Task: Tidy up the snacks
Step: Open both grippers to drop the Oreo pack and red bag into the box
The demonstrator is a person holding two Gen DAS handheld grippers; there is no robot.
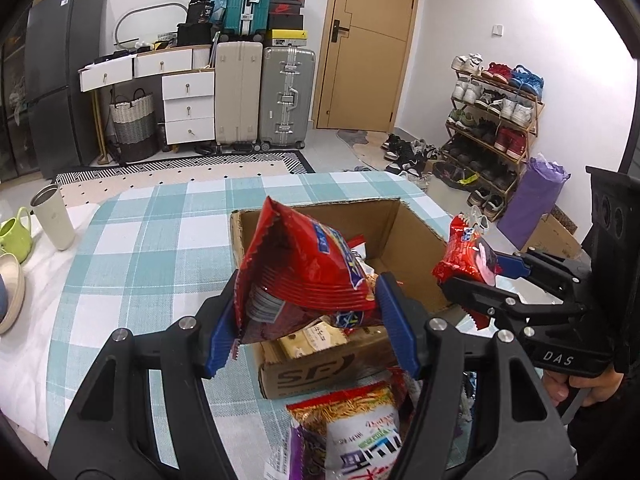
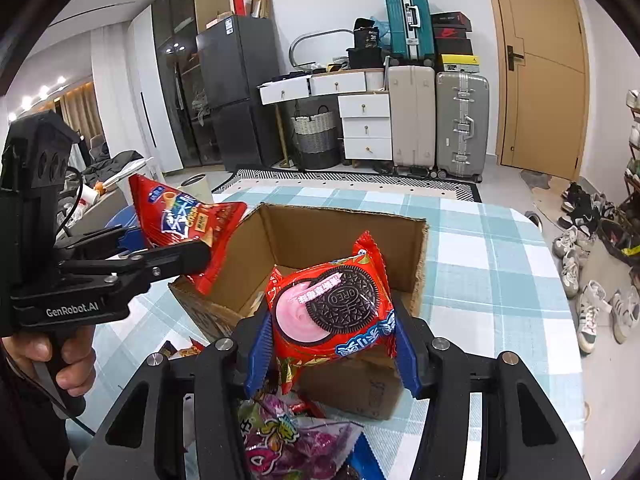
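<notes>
- Left wrist view: my left gripper (image 1: 306,322) is clamped about halfway closed on a puffy red snack bag (image 1: 304,272), its blue pads pressing the bag's two sides.
- The bag hangs above the near edge of the open cardboard box (image 1: 404,256), which stands on the teal-and-white checked tablecloth (image 1: 160,248).
- A few packets lie inside the box; a pale one (image 1: 312,340) shows just under the red bag.
- Below my fingers, nearer me, a white-and-orange snack packet (image 1: 360,428) lies on the cloth outside the box.
- To the right, my right gripper (image 1: 480,276) holds a small red packet beside the box's right wall.
- A tumbler (image 1: 52,216) and a green mug (image 1: 16,232) stand at the table's left edge.
- Right wrist view: my right gripper (image 2: 328,340) is squeezed nearly shut on a red Oreo pack (image 2: 332,308), pads tight on both sides.
- The pack sits over the box's (image 2: 344,232) near wall, upright, cookie picture facing me.
- On the left, my left gripper (image 2: 168,248) carries the red bag (image 2: 184,224) over the box's left corner; a hand (image 2: 60,360) grips its handle.
- A purple packet (image 2: 296,440) lies on the cloth beneath my fingers.
</notes>
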